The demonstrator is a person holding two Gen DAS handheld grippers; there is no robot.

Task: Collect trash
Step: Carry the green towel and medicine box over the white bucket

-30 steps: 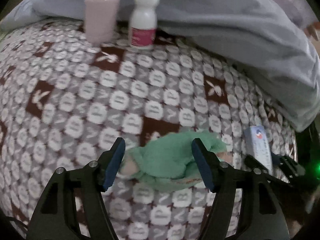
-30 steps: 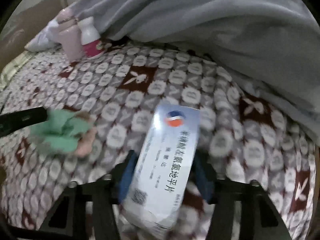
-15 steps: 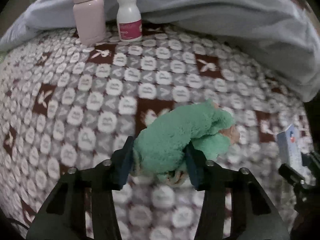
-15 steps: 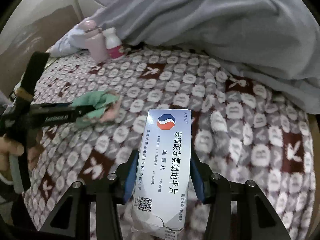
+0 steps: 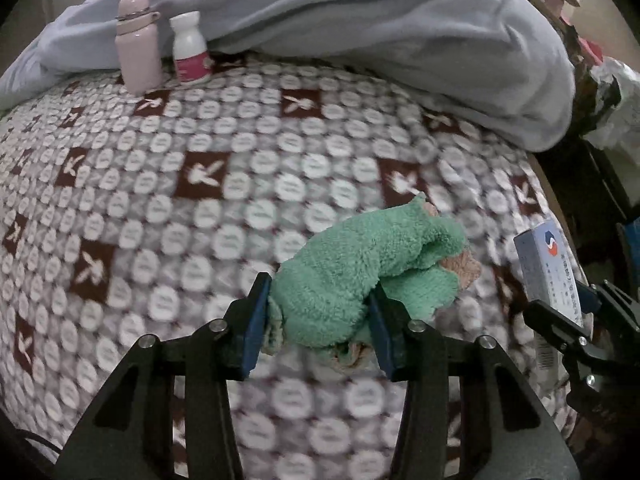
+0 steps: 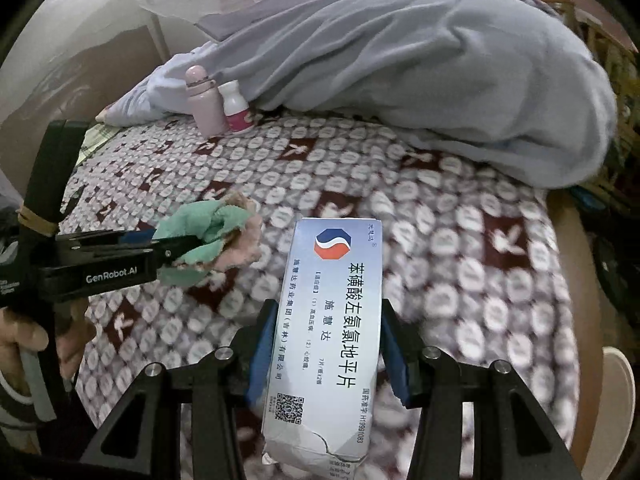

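Above the patterned bedspread (image 5: pixel 200 200), left claw (image 5: pixel 318 312) pinches a green cloth (image 5: pixel 360 272); only the right view shows right claw (image 6: pixel 326 344) clamping the medicine box (image 6: pixel 332 320).

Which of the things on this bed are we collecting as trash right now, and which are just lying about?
Part of the job:
- green cloth, clamped in the left gripper
- medicine box, clamped in the right gripper

Lying about, as far as I can judge:
- pink bottle, upright on the patterned blanket
- white bottle beside it
- grey duvet behind them
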